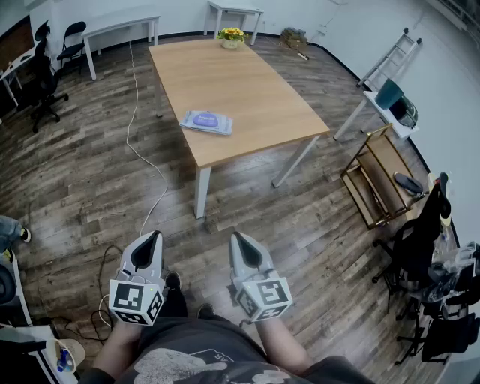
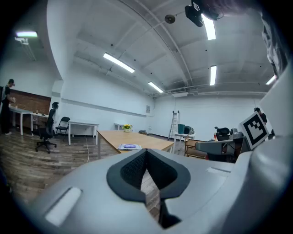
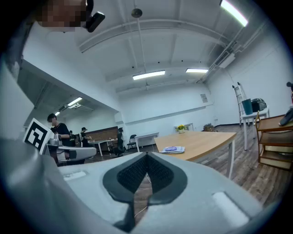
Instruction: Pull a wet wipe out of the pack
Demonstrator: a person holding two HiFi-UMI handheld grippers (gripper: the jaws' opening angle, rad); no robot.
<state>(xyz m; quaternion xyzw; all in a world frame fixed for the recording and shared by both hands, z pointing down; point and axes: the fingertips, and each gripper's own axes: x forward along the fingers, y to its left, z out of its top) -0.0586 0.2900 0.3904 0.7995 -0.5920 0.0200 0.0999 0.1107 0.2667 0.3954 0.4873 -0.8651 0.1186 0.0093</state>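
Dark wood-plank floor (image 1: pixel 67 172) runs to white walls (image 1: pixel 450 90). A light wooden table (image 1: pixel 247 105) on white legs stands mid-room, with yellow flowers (image 1: pixel 231 34) at its far end. 2 white tables (image 1: pixel 120 21) line the far wall, a ladder (image 1: pixel 390 56) leans at the right, and strip lights (image 2: pixel 119 62) glow overhead.

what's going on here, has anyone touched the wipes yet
A person stands back from the light wooden table, holding a grey two-jaw gripper in each hand. The left gripper and right gripper both have jaws shut on nothing. The flat purple-and-white wet wipe pack lies untouched near the table's front edge.
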